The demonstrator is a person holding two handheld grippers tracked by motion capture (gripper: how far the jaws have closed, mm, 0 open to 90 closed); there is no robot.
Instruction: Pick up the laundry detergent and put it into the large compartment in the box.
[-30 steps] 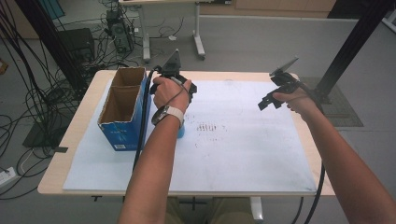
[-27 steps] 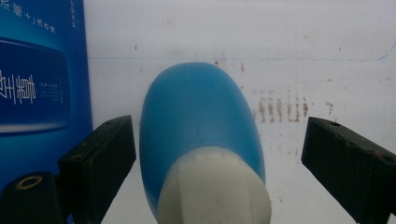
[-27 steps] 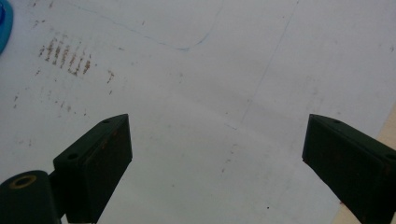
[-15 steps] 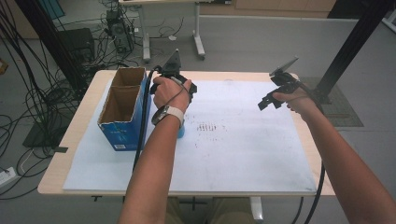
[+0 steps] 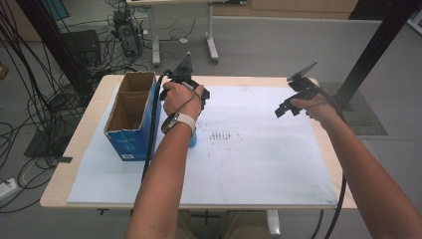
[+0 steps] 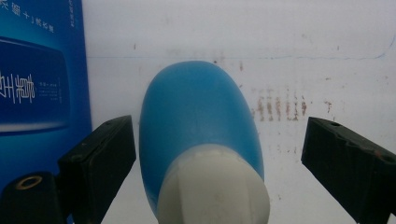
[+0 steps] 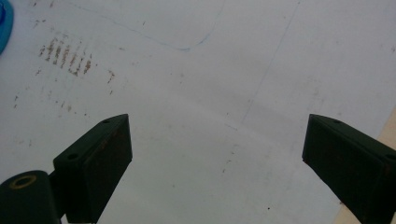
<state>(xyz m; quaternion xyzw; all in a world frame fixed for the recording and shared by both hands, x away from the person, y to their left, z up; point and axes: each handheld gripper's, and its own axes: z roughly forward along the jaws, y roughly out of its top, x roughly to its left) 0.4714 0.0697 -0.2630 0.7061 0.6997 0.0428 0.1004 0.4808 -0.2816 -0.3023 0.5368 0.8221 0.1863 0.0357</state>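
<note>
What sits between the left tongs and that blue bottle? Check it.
Nothing visible. The left tongs stand open with the blue bottle already between the jaws, gaps on both sides; the blue box stands beside it.

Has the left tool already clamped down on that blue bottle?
No: in the left gripper view the left tool is open, with a gap showing between each jaw and the blue bottle between them.

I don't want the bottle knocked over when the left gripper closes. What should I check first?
1. Blue bottle sits between the left gripper's jaws: ok.
2. Jaws open wide enough: ok.
3. Bottle centred: not ok, nearer one jaw.
4. Bottle apart from the cardboard box: ok.
5. Right gripper open, away over the white sheet: ok.
6. Bottle cap closed: cannot tell.
</note>
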